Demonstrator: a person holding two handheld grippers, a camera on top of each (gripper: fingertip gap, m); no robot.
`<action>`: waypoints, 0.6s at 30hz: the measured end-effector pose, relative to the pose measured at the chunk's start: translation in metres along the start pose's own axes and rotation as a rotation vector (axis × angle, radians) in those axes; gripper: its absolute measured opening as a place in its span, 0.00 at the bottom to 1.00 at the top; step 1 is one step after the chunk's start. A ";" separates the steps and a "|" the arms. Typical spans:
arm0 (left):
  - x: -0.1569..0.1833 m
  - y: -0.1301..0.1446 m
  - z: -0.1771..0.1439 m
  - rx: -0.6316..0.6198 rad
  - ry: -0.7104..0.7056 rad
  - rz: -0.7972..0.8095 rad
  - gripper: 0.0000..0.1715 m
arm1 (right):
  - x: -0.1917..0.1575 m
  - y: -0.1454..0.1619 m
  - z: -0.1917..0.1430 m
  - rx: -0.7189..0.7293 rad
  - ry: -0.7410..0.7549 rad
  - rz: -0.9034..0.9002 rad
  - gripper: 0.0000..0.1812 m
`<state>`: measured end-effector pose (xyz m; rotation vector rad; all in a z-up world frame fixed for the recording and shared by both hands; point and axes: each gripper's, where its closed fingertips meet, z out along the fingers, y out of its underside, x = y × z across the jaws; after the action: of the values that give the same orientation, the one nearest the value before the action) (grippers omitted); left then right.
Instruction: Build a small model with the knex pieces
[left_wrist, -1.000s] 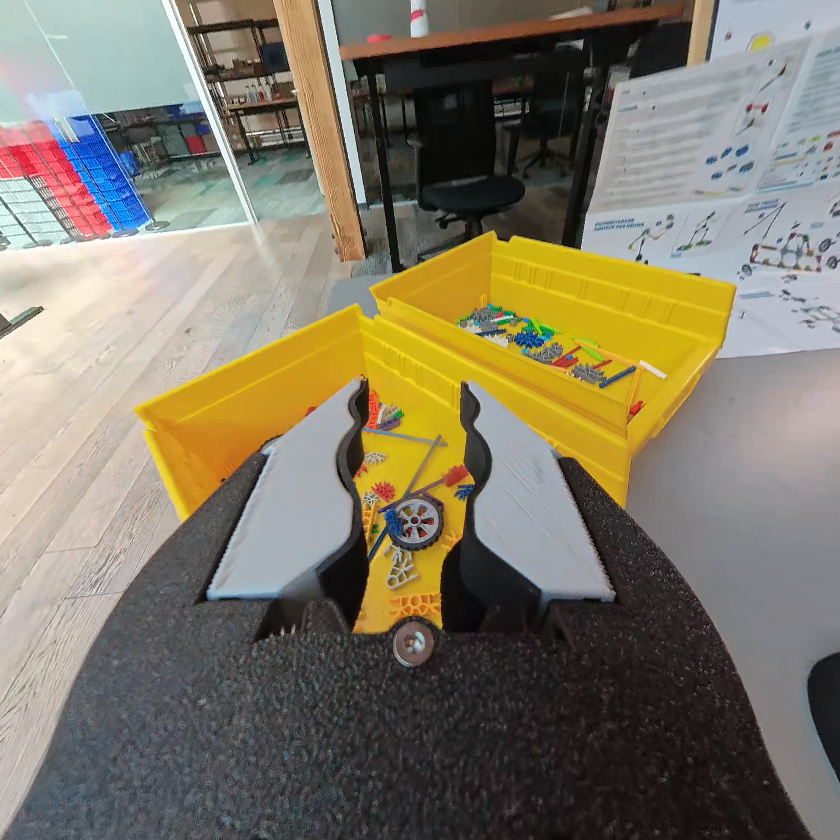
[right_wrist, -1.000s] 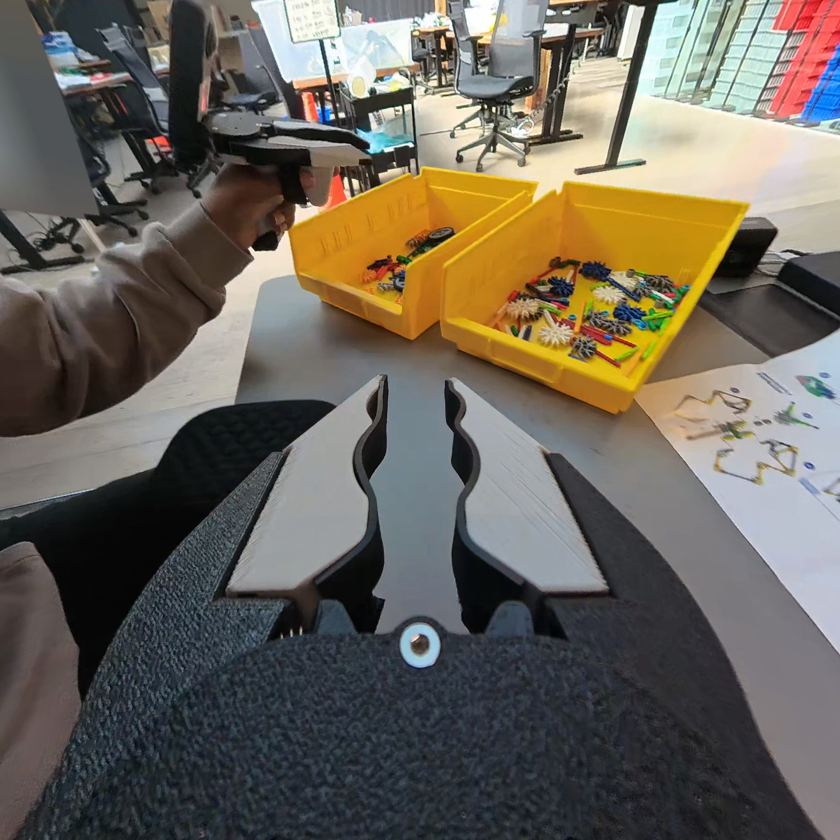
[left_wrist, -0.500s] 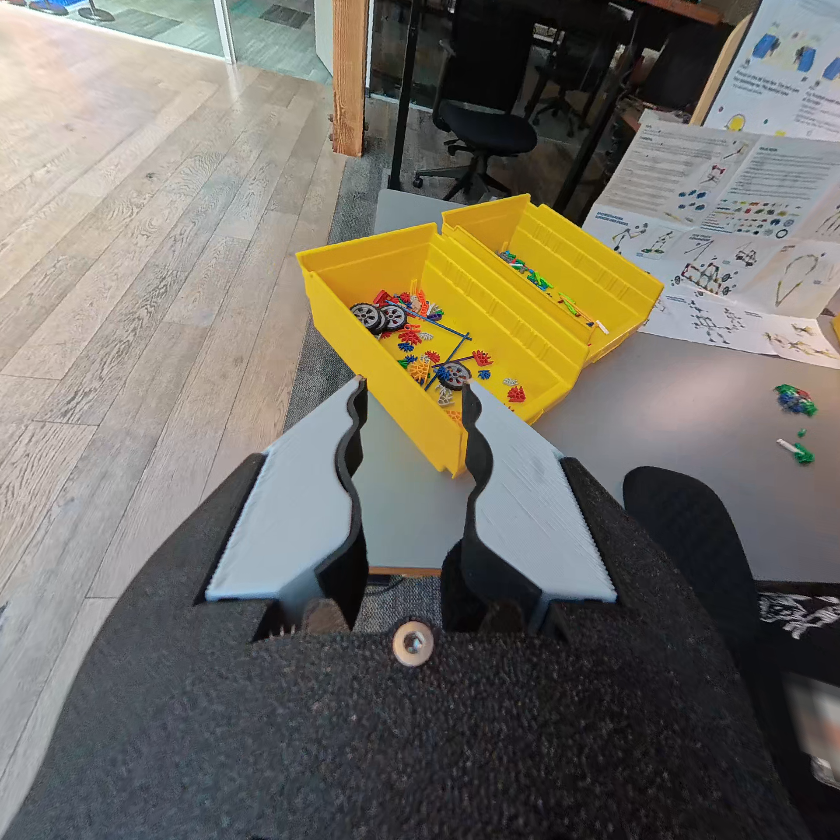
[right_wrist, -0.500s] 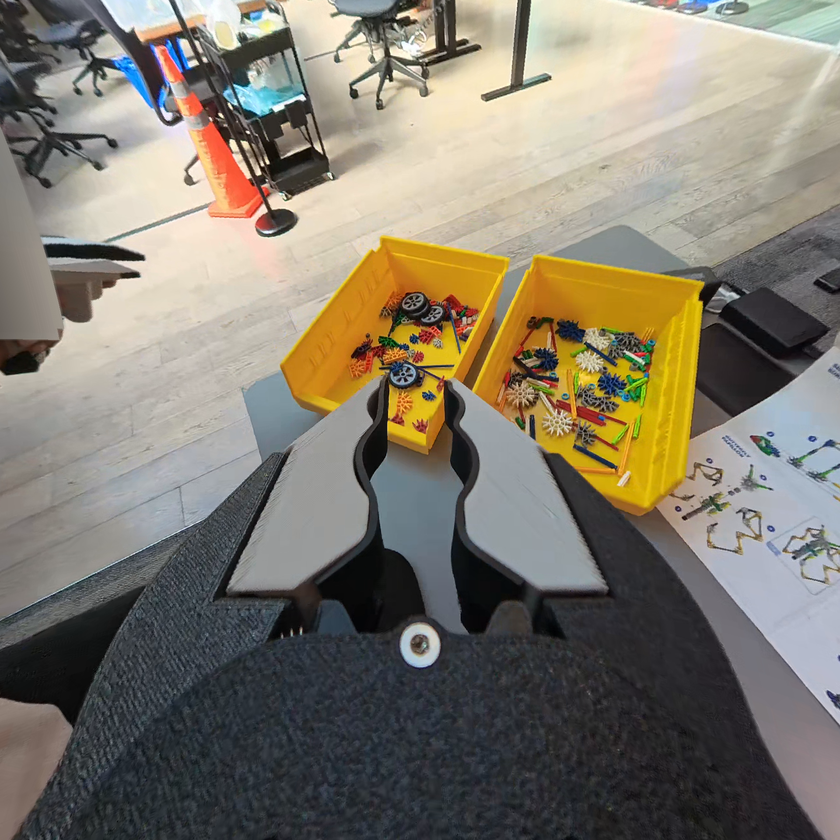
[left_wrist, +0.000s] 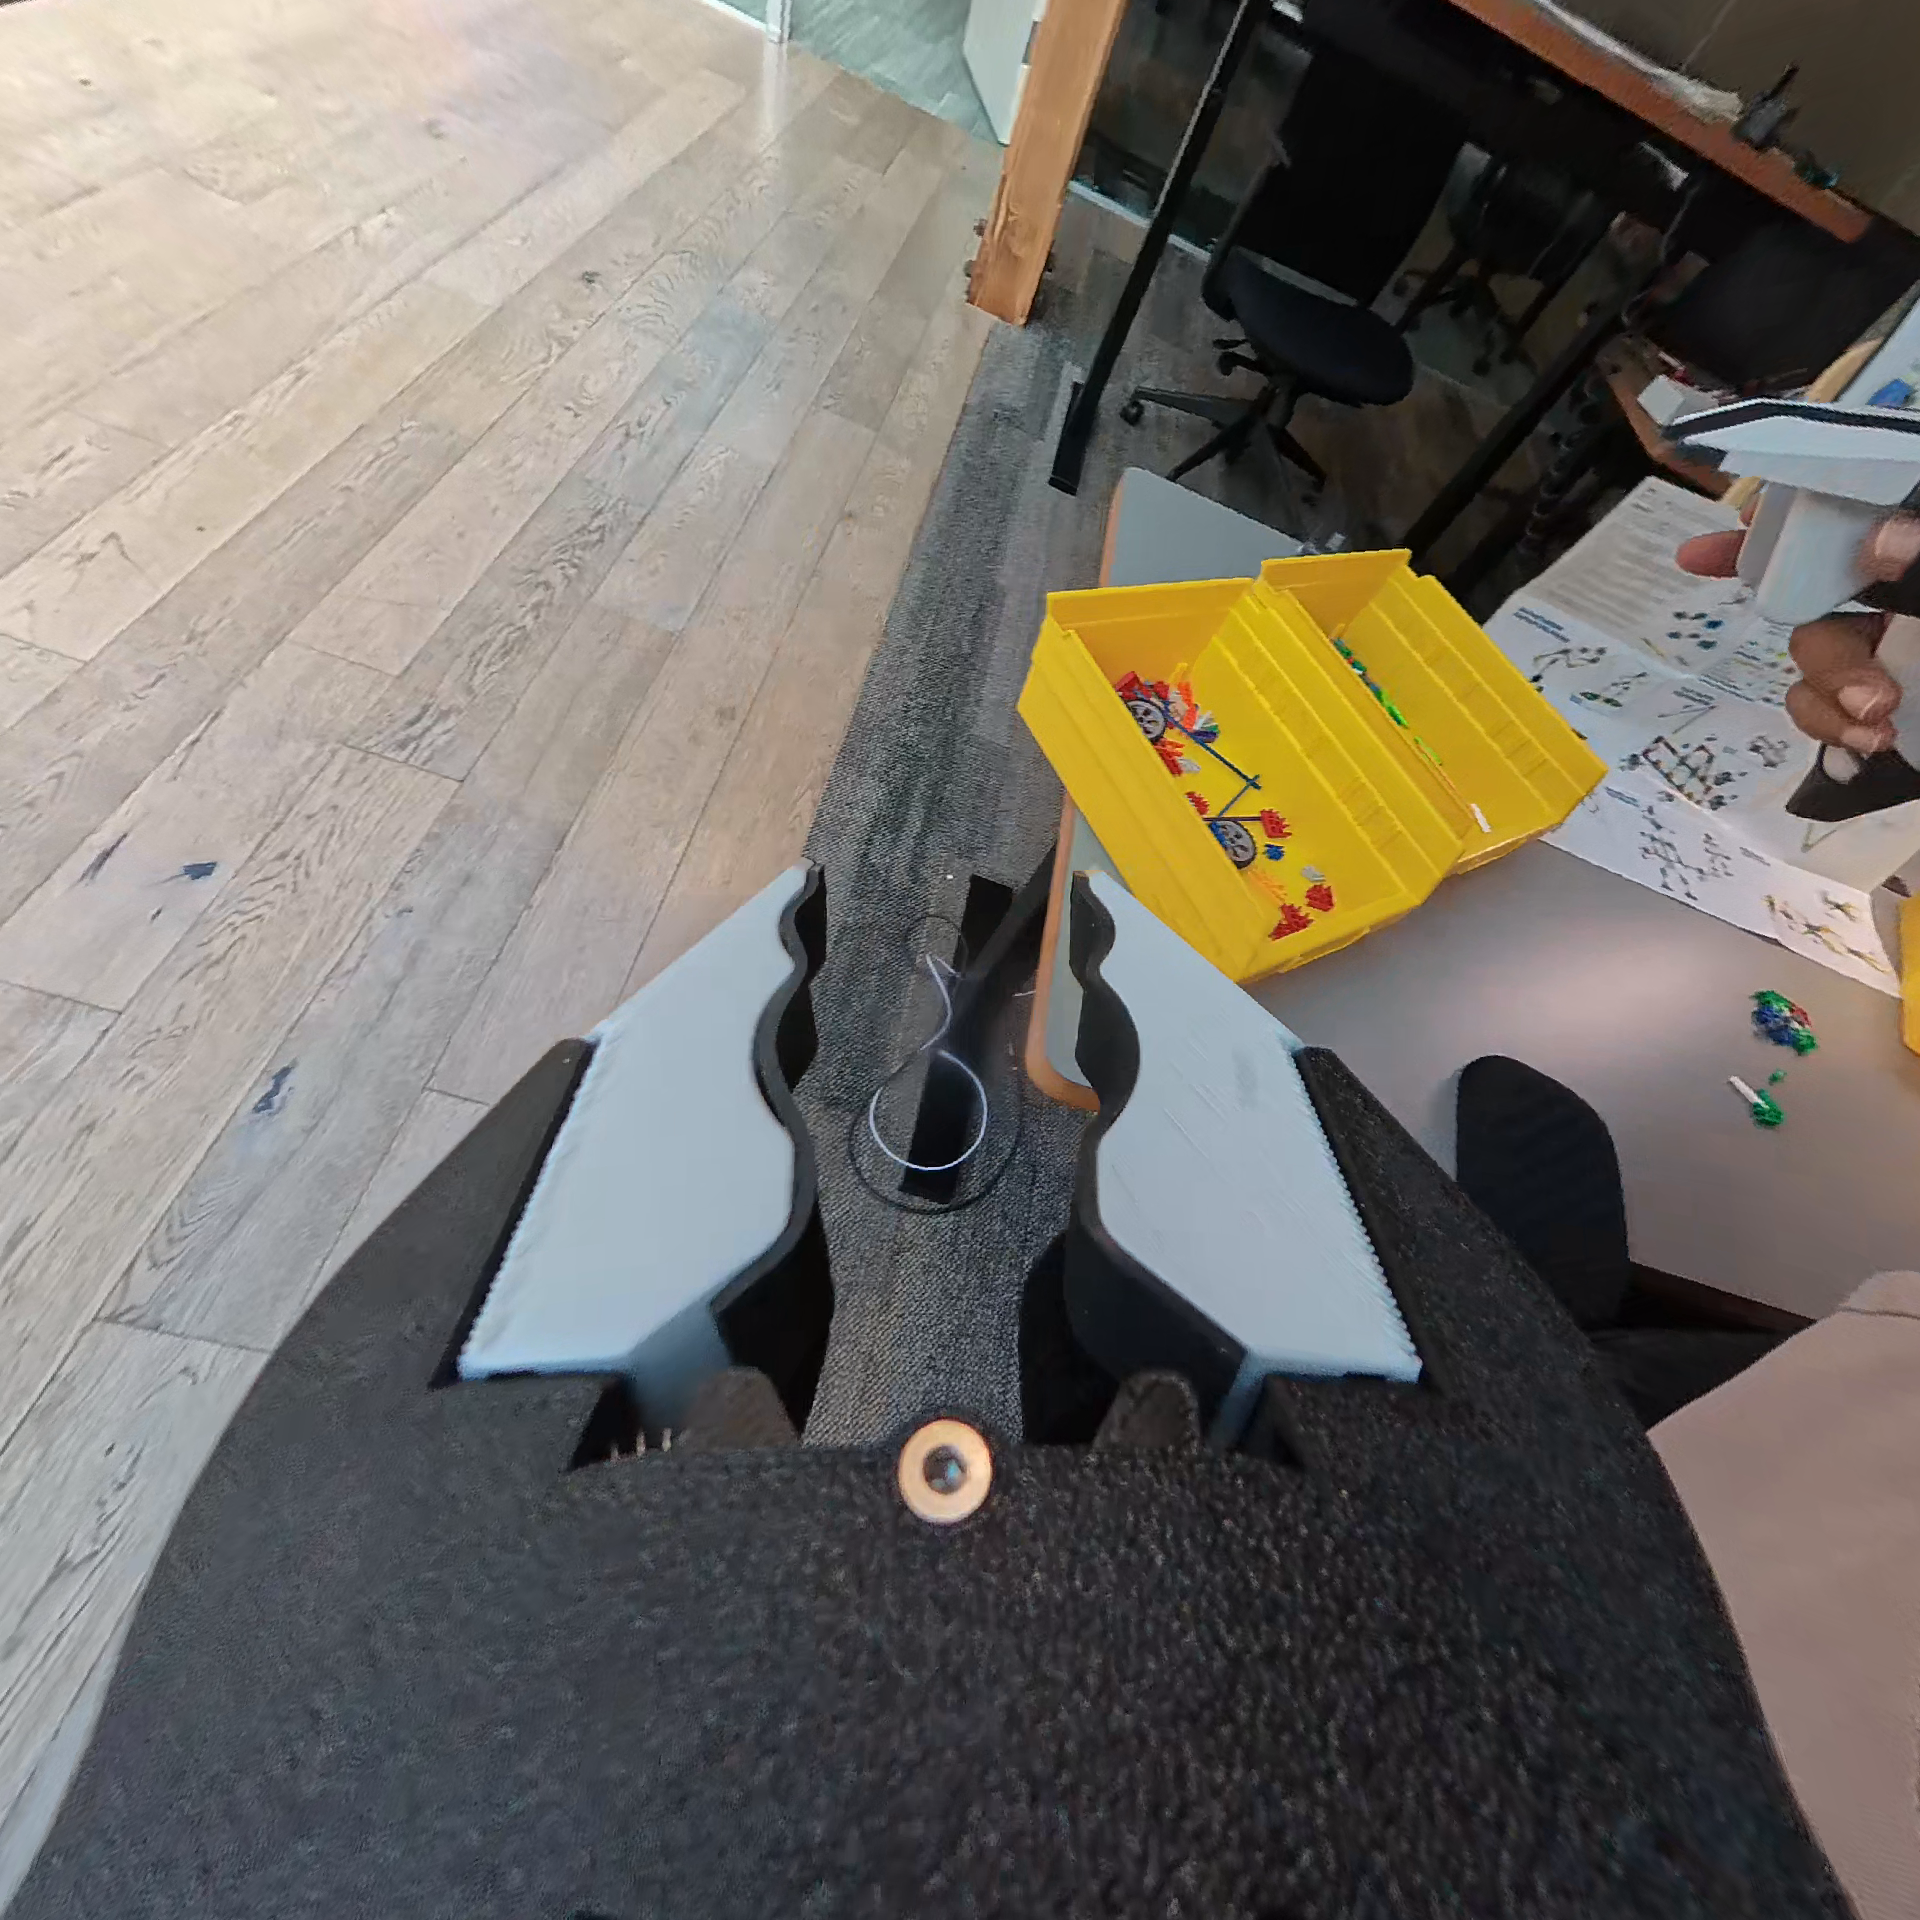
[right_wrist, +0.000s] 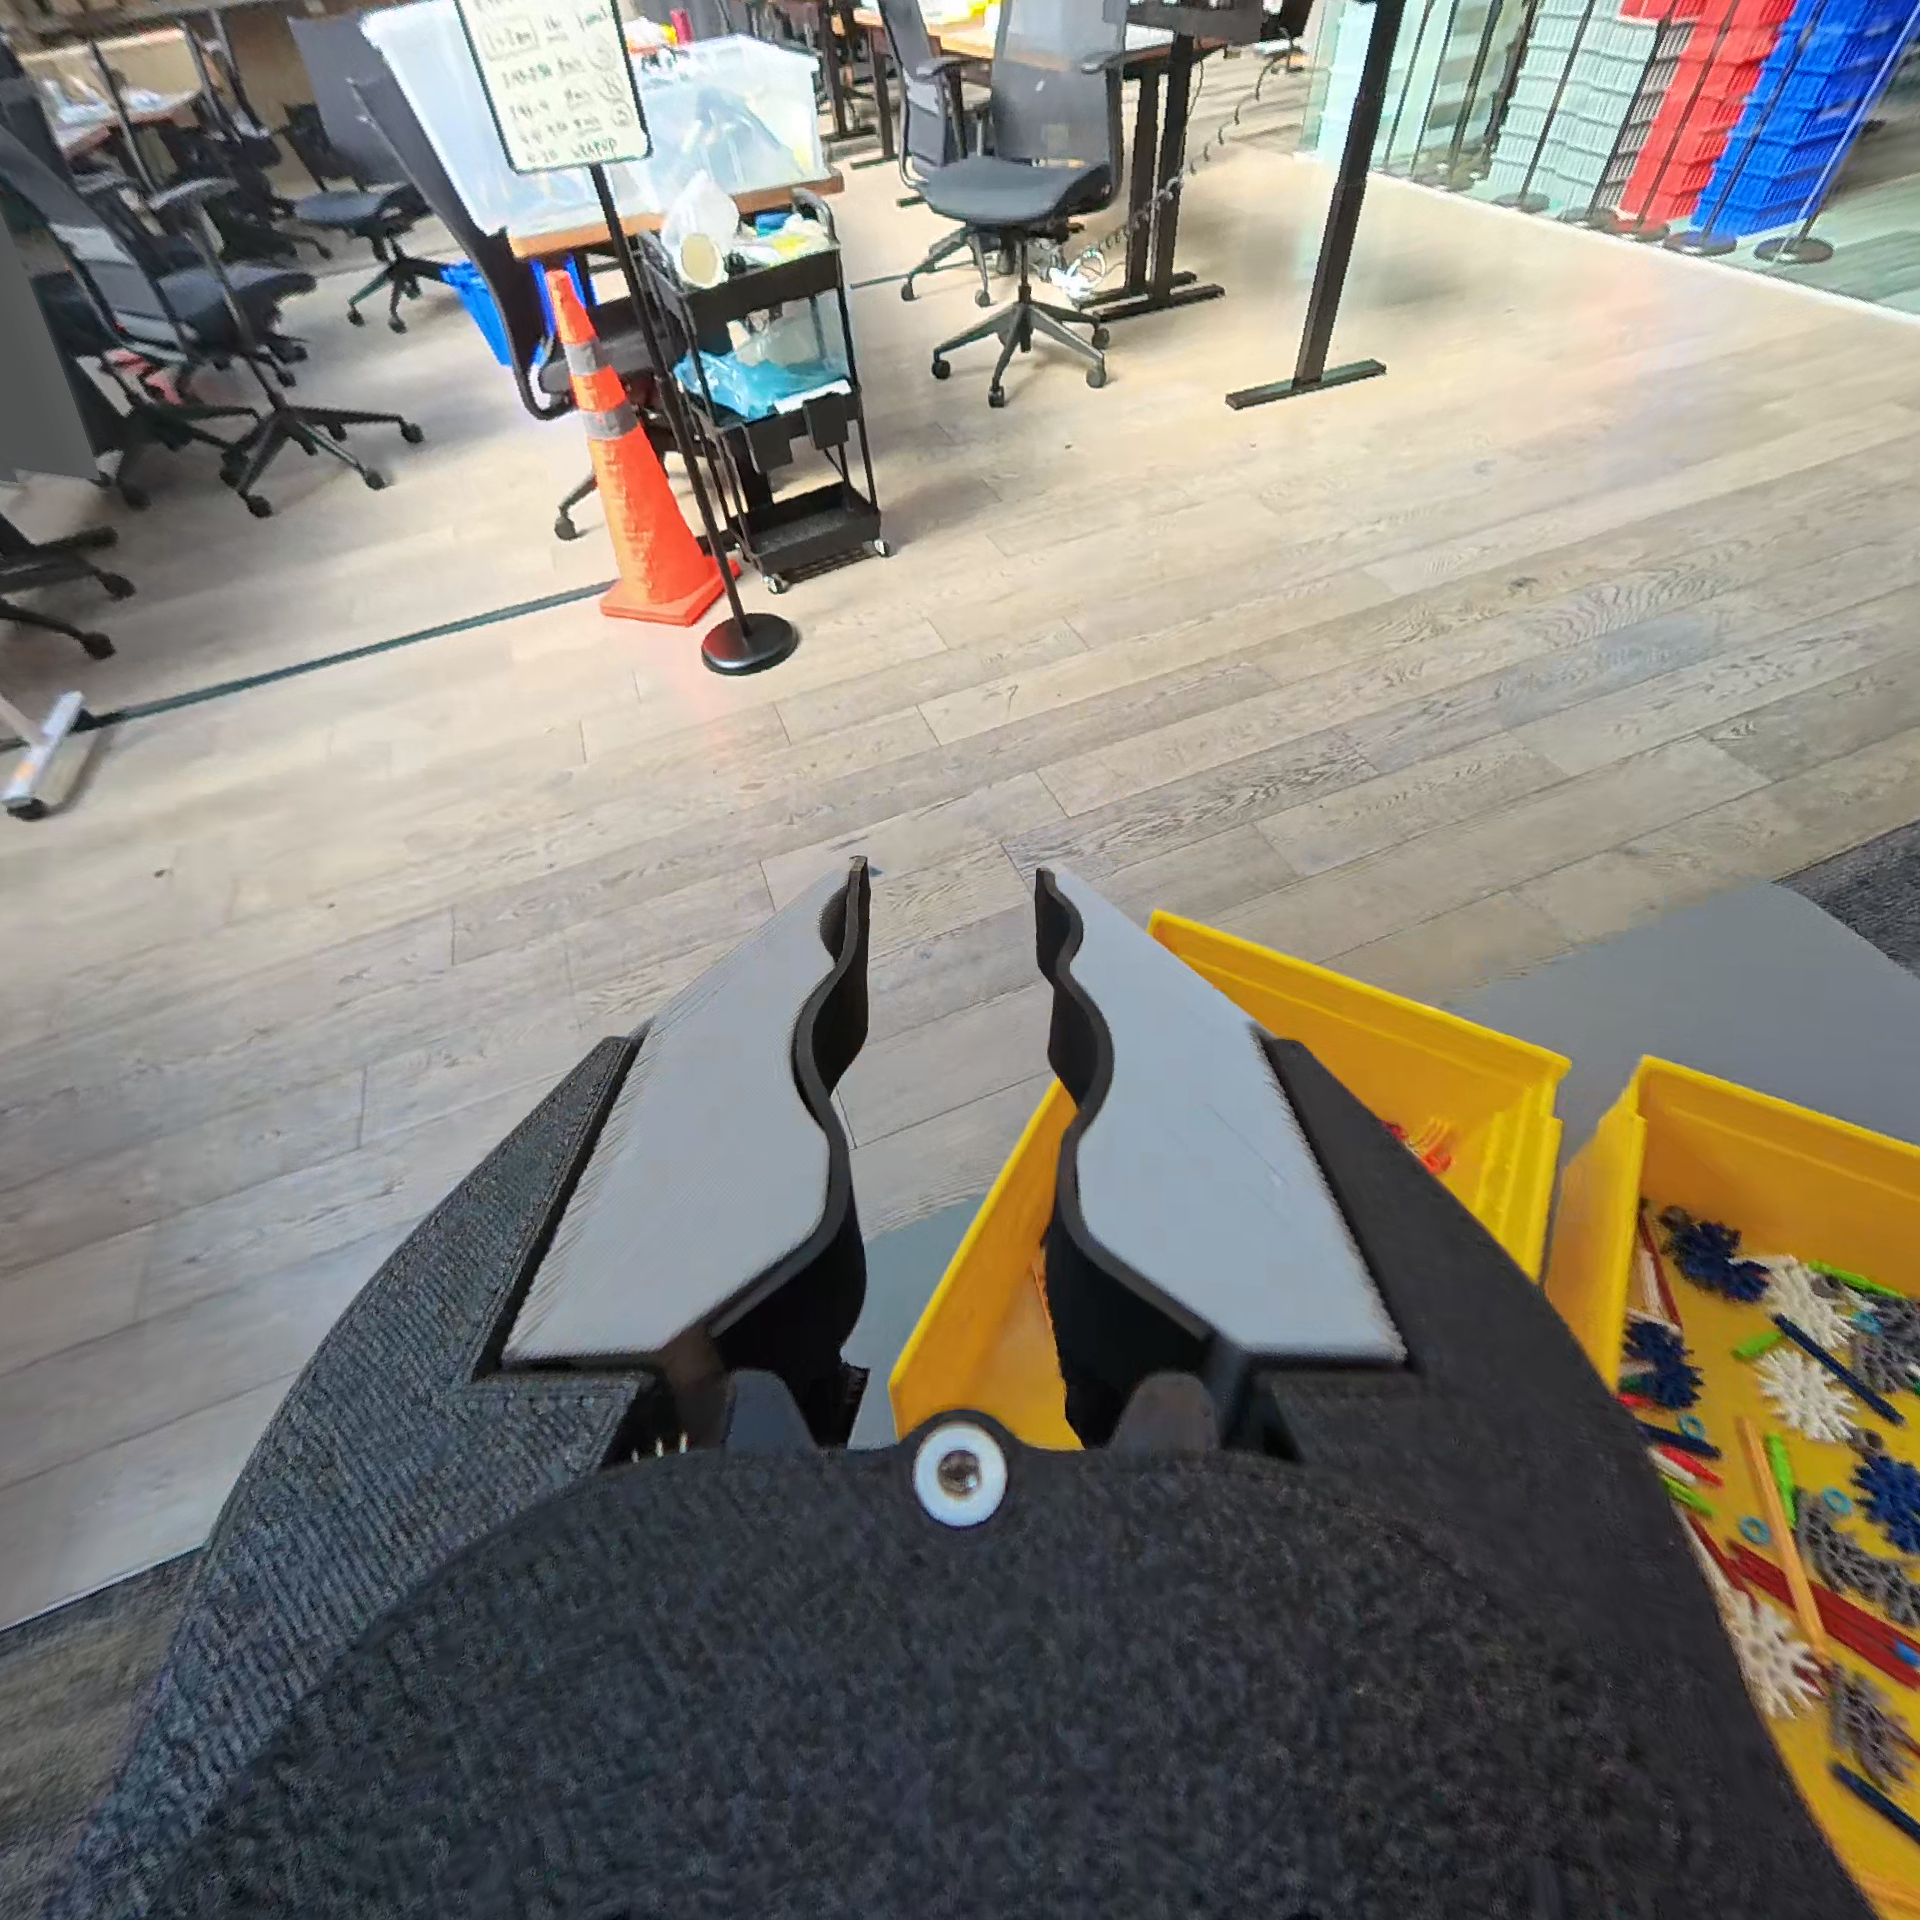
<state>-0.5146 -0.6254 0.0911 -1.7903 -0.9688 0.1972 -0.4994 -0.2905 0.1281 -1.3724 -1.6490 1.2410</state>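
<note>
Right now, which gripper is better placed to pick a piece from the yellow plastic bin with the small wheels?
Probably the right gripper: open, right above that yellow bin. The left gripper, also open, hangs off the table over carpet.

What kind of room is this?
Probably an open office or workshop: rolling office chairs at desks, an orange traffic cone on the wood floor, and yellow bins of small building-toy pieces on a grey table.
</note>
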 end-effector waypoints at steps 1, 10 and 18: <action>-0.012 -0.005 -0.005 -0.009 -0.021 0.001 0.27 | -0.001 0.000 0.018 0.013 0.016 0.012 0.19; -0.083 -0.087 0.026 -0.039 0.048 0.054 0.20 | -0.004 0.004 0.149 -0.016 0.127 0.157 0.41; -0.184 -0.195 0.184 -0.035 0.149 0.143 0.18 | 0.026 -0.031 0.344 -0.007 0.118 0.182 0.42</action>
<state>-0.8371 -0.5962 0.1198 -1.8792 -0.7436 0.1351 -0.8276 -0.3532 0.0378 -1.5985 -1.4757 1.2302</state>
